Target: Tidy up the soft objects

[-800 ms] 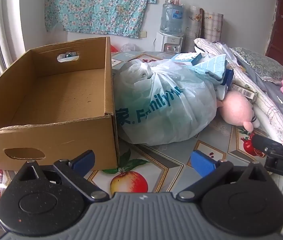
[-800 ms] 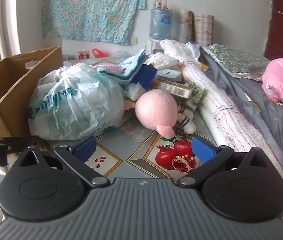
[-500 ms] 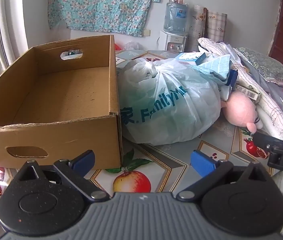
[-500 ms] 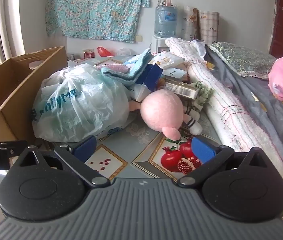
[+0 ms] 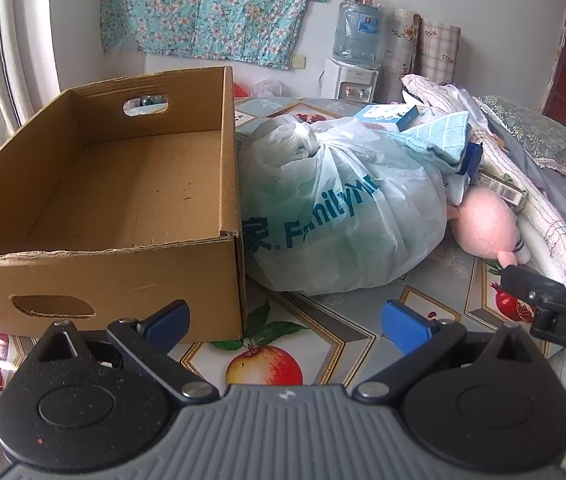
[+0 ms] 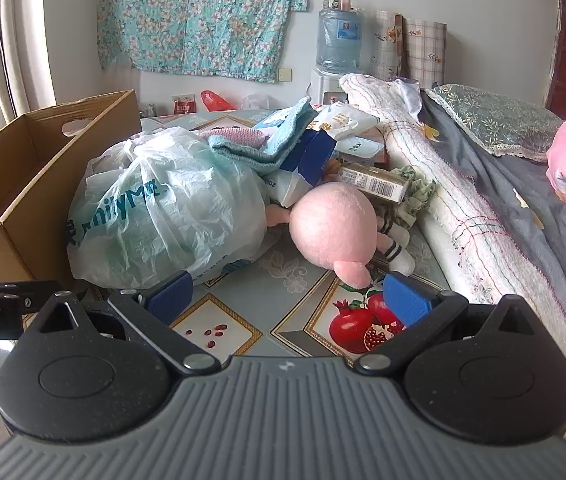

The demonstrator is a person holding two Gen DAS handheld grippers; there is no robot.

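While hovering over the fruit-print tablecloth (image 5: 335,344), both wide open and empty (left gripper (image 5: 285,322), right gripper (image 6: 287,300)), near the round pink plush toy (image 6: 333,228).

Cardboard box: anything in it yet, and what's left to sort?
Nothing looks done: the cardboard box is empty. Nothing is in hand either; the left gripper and right gripper are both open above the tablecloth. Left to sort: the plastic bag, pink plush toy and blue towel beside the box.
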